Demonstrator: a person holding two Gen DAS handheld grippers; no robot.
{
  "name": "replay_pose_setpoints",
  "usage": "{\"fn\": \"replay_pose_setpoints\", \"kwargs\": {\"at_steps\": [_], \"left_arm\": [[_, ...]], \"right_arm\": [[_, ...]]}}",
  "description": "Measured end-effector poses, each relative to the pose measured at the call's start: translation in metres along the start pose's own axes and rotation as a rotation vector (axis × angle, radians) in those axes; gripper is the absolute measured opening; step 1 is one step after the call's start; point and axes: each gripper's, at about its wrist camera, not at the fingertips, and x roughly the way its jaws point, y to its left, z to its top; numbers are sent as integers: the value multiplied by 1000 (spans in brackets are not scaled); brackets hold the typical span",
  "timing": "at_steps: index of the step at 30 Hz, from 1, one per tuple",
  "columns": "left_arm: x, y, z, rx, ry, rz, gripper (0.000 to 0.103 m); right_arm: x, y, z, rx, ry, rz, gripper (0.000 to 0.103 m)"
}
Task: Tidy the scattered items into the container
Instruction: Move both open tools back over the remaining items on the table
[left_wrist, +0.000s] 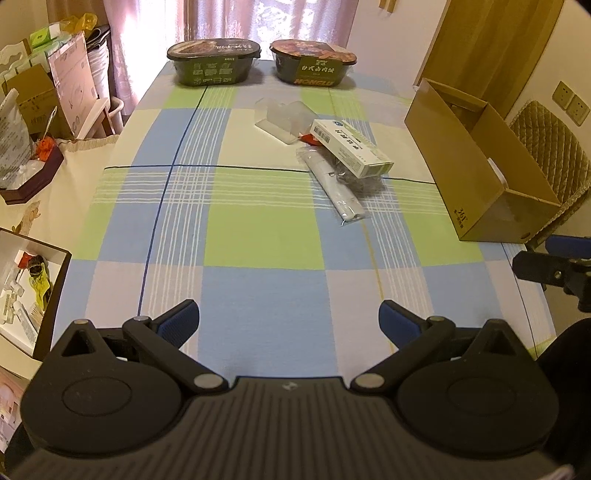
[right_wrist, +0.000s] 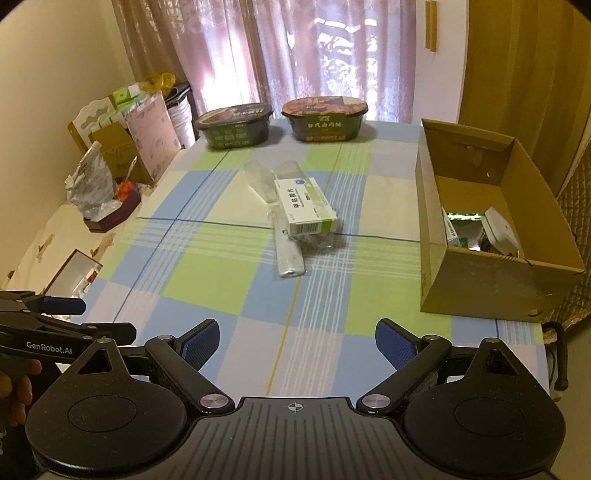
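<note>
Checked woven tablecloth (right_wrist: 229, 280); rectangular cardboard box (right_wrist: 476, 291); glossy medicine carton (right_wrist: 304, 210); both claws (left_wrist: 289, 321) (right_wrist: 297, 345) wide apart, empty

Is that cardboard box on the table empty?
No. The cardboard box is open-topped and already holds a green packet and a white item.

near tablecloth (left_wrist: 258, 236) bare, carton (right_wrist: 480, 280) right

Blue, green and white checked cloth (left_wrist: 258, 221) covers the counter; brown cardboard box (right_wrist: 476, 288); white-and-green carton (right_wrist: 304, 210).
</note>
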Motion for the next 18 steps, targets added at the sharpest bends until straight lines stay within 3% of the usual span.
{"fn": "replay_pose_setpoints", "kwargs": {"at_steps": [6, 18], "left_arm": [[7, 5, 5, -3, 5, 0, 102], [47, 24, 42, -6, 30, 11, 102]], "right_arm": [[14, 3, 13, -31, 11, 9, 96], [81, -2, 77, -125, 41, 47, 96]]}}
